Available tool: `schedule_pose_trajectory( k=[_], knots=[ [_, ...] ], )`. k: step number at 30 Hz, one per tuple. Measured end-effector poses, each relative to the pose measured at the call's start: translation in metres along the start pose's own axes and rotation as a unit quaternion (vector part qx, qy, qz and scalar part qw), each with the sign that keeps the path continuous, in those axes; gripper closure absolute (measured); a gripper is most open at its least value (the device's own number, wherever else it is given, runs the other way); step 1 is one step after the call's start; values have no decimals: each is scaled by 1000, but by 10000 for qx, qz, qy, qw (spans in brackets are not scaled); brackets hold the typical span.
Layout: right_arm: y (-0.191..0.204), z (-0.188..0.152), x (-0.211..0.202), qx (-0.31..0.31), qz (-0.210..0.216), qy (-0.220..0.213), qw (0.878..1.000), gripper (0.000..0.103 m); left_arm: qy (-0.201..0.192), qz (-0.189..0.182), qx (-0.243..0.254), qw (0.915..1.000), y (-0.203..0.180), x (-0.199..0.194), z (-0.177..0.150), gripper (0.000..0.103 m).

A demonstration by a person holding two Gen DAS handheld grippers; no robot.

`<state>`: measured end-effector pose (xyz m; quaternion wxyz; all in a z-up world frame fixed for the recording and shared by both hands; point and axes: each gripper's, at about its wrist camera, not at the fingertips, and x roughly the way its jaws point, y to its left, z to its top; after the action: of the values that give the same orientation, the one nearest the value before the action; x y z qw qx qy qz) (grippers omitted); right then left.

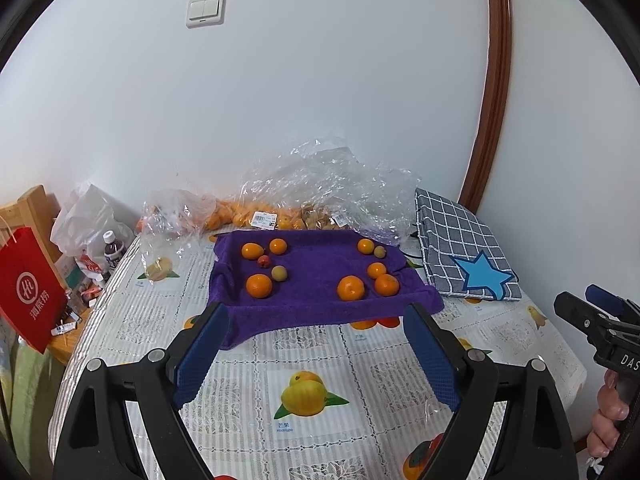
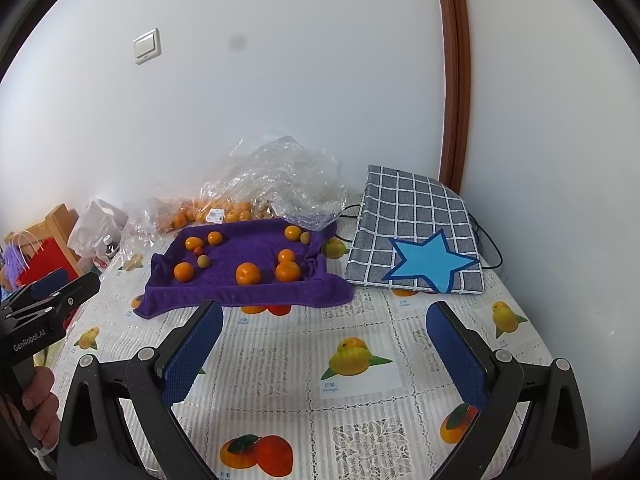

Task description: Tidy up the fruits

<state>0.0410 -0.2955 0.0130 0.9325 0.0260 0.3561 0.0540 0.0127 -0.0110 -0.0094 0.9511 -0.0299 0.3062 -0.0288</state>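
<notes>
A purple towel (image 1: 316, 280) (image 2: 248, 280) lies on the table with two groups of fruit on it. The left group has oranges (image 1: 259, 285) (image 2: 183, 271), a small red fruit (image 1: 263, 261) and a small greenish fruit (image 1: 279, 273). The right group has oranges (image 1: 351, 288) (image 2: 248, 273) and one small greenish fruit (image 1: 379, 251) (image 2: 305, 237). My left gripper (image 1: 316, 316) is open and empty, held short of the towel's near edge. My right gripper (image 2: 324, 314) is open and empty, near the towel's right front corner.
Clear plastic bags (image 1: 328, 184) (image 2: 276, 184) with more oranges lie behind the towel by the wall. A grey checked cloth with a blue star (image 1: 464, 252) (image 2: 416, 240) lies at the right. A red paper bag (image 1: 28, 292) and clutter stand beyond the table's left edge.
</notes>
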Motion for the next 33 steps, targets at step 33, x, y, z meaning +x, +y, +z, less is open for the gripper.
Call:
schedule_pose_trajectory(
  k=[33],
  knots=[
    [2, -5, -13, -73, -42, -85, 9999, 3, 75, -14, 33, 10000, 1, -3, -2, 14]
  ],
)
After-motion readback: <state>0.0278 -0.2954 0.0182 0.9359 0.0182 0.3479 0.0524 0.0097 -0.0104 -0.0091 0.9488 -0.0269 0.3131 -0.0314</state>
